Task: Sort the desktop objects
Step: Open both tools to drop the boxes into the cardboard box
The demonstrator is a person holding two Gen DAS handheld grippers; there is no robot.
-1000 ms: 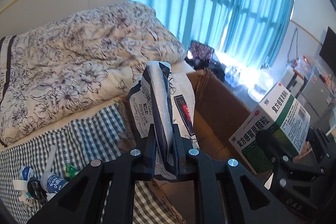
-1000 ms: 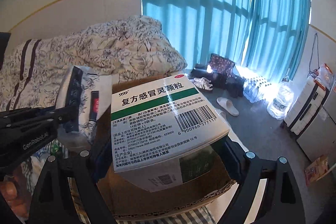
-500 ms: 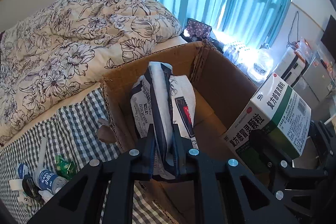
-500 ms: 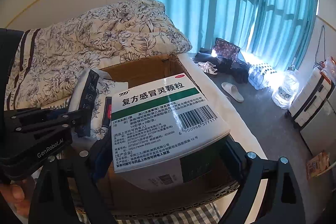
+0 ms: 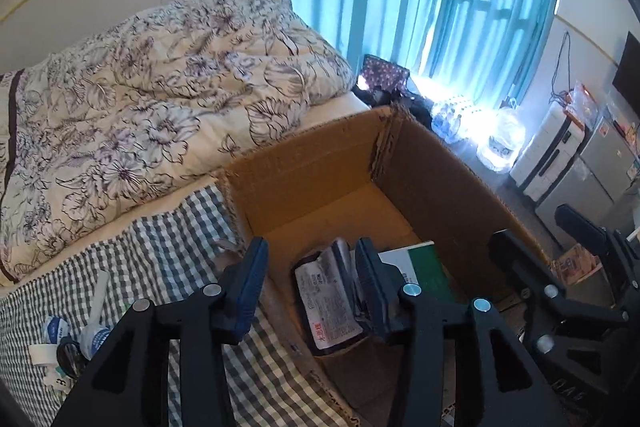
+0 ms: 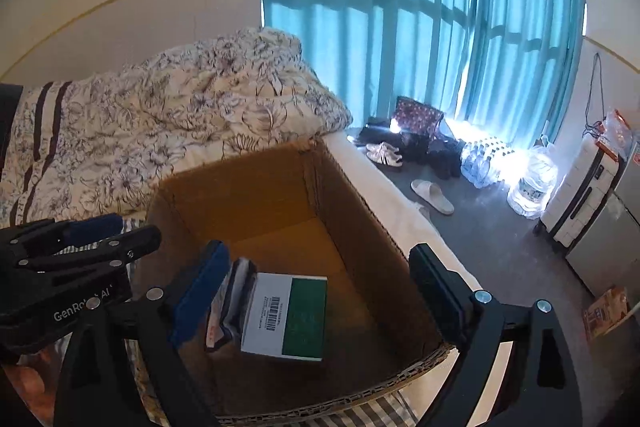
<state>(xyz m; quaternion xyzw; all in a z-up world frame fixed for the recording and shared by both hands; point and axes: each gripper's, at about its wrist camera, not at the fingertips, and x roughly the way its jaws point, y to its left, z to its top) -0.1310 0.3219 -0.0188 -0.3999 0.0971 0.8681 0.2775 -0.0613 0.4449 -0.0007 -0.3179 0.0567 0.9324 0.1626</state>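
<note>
An open cardboard box (image 5: 416, 163) (image 6: 352, 195) stands on the checked bedcover. Inside it lie a crumpled white-and-black packet (image 5: 328, 303) (image 6: 224, 307) and a green-and-white medicine carton (image 6: 288, 315) (image 5: 424, 267), side by side on the bottom. My left gripper (image 5: 310, 275) hangs open above the box's left wall, nothing between its fingers. My right gripper (image 6: 316, 287) is open wide over the box, the carton below it. In the left wrist view the right gripper (image 5: 560, 247) shows at the right edge. In the right wrist view the left gripper (image 6: 92, 239) shows at the left.
A flowered quilt (image 5: 140, 115) lies behind the box. Small tubes and wrappers (image 5: 76, 331) sit on the checked cloth at lower left. On the floor to the right are shoes (image 6: 384, 151), a slipper (image 6: 432, 195), water bottles (image 6: 532, 187) and a white suitcase (image 6: 580, 195).
Both grippers have opened. The packet dropped from the left one and the carton from the right one, and both now lie on the bottom of the box.
</note>
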